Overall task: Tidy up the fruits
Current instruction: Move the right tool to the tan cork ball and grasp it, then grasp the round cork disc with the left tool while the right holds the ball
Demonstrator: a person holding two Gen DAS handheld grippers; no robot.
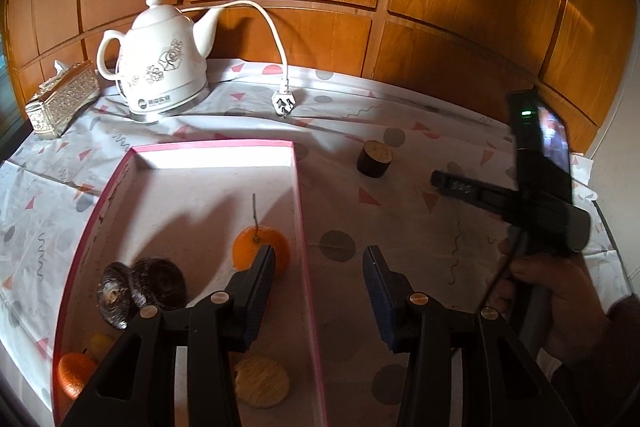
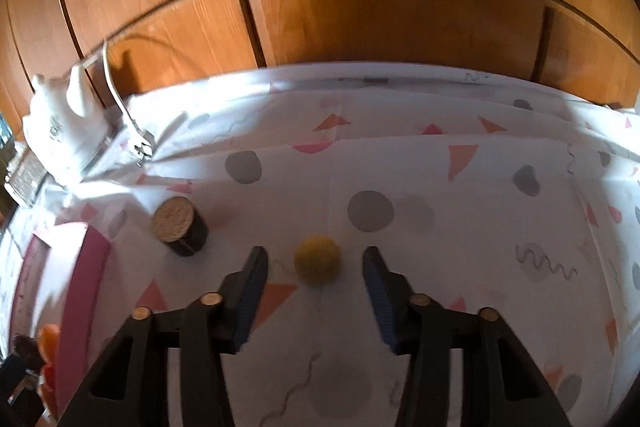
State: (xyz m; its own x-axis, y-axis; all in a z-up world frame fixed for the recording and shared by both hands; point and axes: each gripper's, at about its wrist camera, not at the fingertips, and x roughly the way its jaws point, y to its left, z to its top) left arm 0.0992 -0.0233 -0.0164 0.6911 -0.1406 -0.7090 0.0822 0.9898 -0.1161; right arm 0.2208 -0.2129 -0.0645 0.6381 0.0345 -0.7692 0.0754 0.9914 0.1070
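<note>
Meanwhile, the right gripper [image 2: 315,271] is hanging over the patterned bench [image 2: 440,235] with its fingers [image 2: 254,291] apart on either side of a small yellow fruit [image 2: 317,259], not pressing it. A dark round block [image 2: 180,227] is sitting to the fruit's left. The left gripper [image 1: 319,287] is hovering over the pink-rimmed tray [image 1: 304,227] wall, fingers apart and holding nothing; an orange [image 1: 260,247] is lying inside the tray beside two dark fruits [image 1: 140,287].
</note>
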